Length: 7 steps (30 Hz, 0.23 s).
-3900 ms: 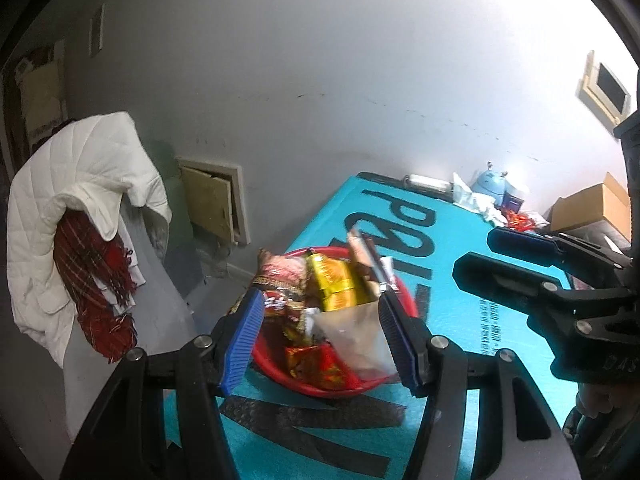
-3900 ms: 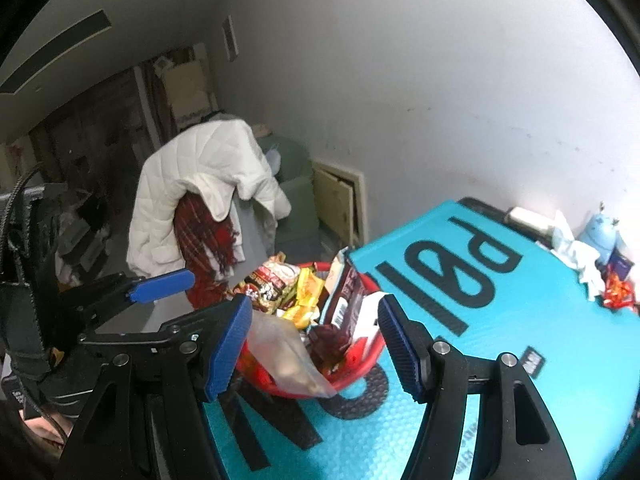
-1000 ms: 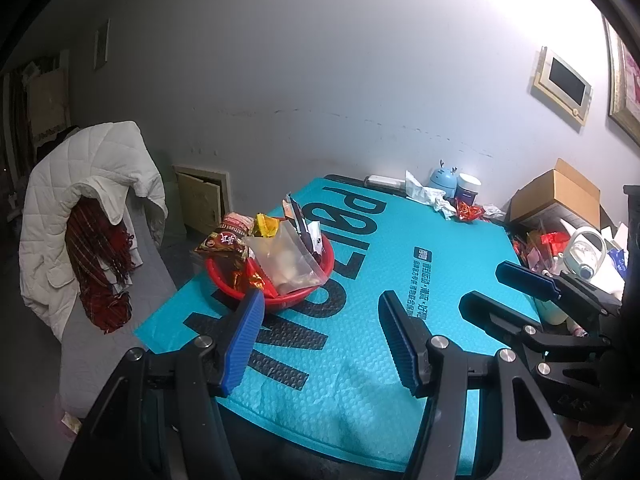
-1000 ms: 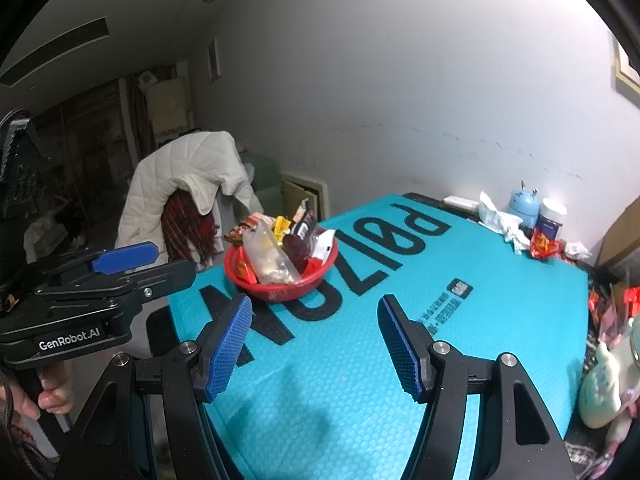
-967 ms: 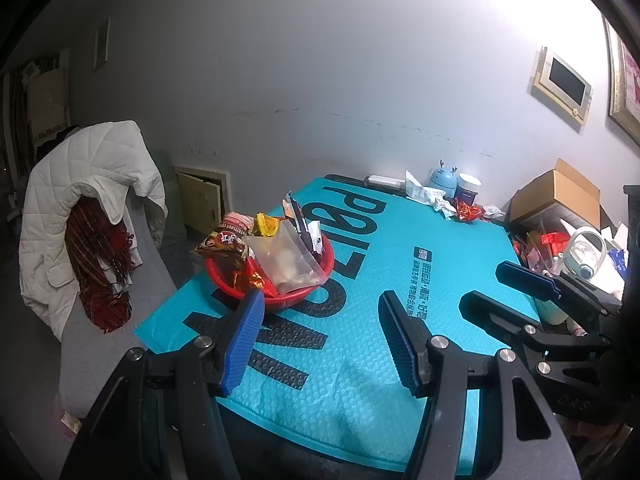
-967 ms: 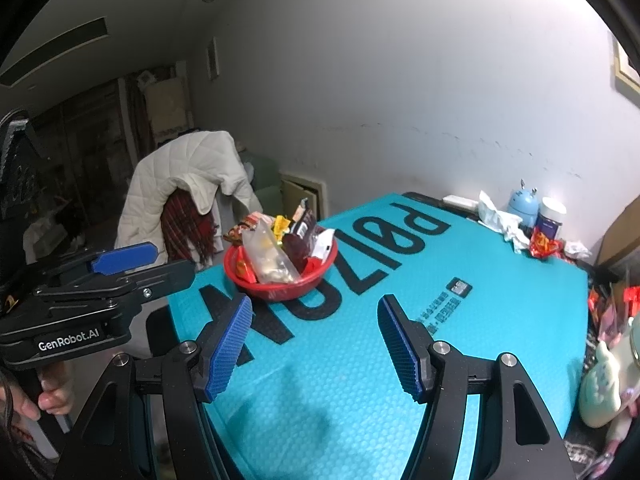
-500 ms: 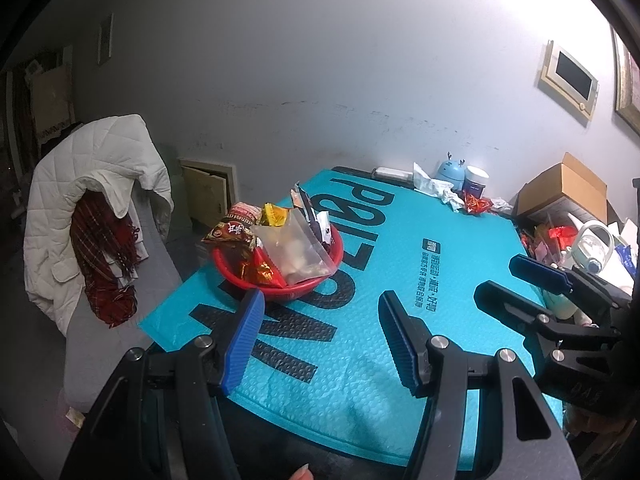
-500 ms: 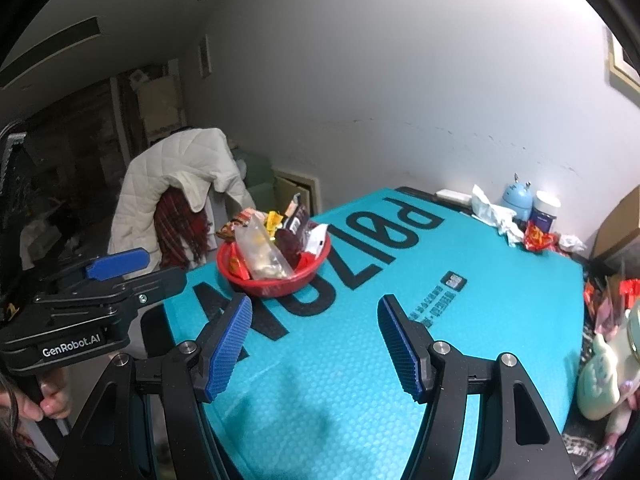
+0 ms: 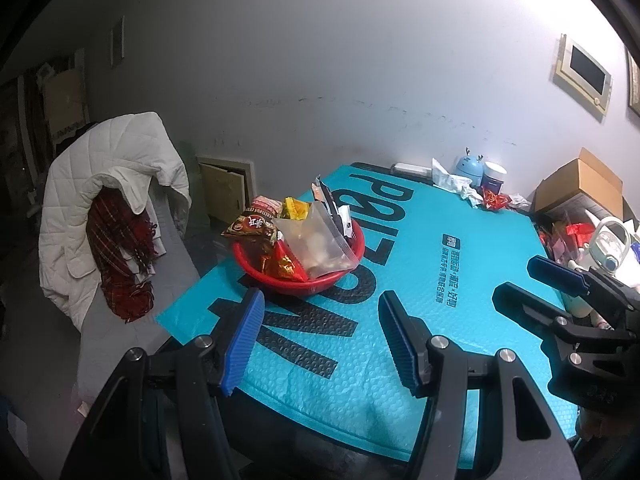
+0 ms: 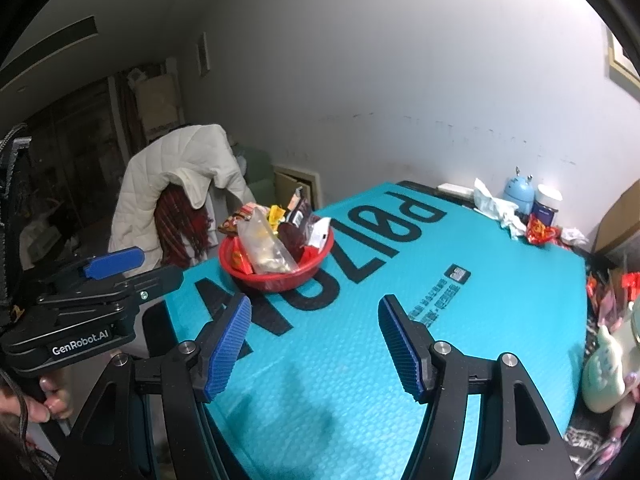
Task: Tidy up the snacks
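Observation:
A red bowl (image 9: pixel 320 283) heaped with snack packets stands near the left corner of the teal mat (image 9: pixel 420 272); it also shows in the right wrist view (image 10: pixel 276 280). A clear zip bag (image 9: pixel 320 244) and a brown chip packet (image 9: pixel 250 226) lie on top of the pile. My left gripper (image 9: pixel 320 340) is open and empty, well back from the bowl over the mat's near edge. My right gripper (image 10: pixel 314 344) is open and empty, also back from the bowl.
A chair with a white quilted jacket and a red plaid scarf (image 9: pixel 108 208) stands left of the table. At the far edge are a blue figure (image 10: pixel 518 194), a jar (image 10: pixel 546 202), tissues and red wrappers (image 10: pixel 538 234). A cardboard box (image 9: pixel 580 188) and clutter crowd the right side.
Both grippers have pulled back from the bowl, which was between the fingers 3.9 s ago. In the last second the views have shifted only slightly.

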Tool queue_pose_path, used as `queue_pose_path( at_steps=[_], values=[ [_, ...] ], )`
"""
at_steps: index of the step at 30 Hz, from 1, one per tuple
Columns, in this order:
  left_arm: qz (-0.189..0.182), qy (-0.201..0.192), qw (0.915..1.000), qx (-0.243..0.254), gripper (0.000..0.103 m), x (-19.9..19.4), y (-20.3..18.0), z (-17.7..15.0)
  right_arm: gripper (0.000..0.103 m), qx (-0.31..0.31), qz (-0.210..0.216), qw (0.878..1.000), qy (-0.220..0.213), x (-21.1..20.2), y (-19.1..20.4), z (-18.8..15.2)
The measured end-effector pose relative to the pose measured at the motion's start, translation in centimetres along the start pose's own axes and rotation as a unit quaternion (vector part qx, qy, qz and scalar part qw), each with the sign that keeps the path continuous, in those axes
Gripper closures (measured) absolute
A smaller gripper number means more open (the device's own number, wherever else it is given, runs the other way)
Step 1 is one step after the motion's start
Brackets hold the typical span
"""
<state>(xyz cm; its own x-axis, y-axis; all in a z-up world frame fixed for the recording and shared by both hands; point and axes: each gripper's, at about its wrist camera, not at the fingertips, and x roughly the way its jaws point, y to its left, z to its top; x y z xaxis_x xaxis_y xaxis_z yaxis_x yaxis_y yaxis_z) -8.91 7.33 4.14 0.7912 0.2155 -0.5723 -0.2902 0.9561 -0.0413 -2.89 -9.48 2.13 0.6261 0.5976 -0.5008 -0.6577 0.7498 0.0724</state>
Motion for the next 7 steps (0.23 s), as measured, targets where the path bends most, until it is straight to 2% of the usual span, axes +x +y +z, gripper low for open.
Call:
queue_pose_path(
  at_steps=[7],
  values=[
    [-0.014, 0.01, 0.9998, 0.005, 0.045, 1.07, -0.56, 0.0, 0.036, 0.012, -0.004, 1.0, 0.009, 0.58, -0.75, -0.37]
  ],
)
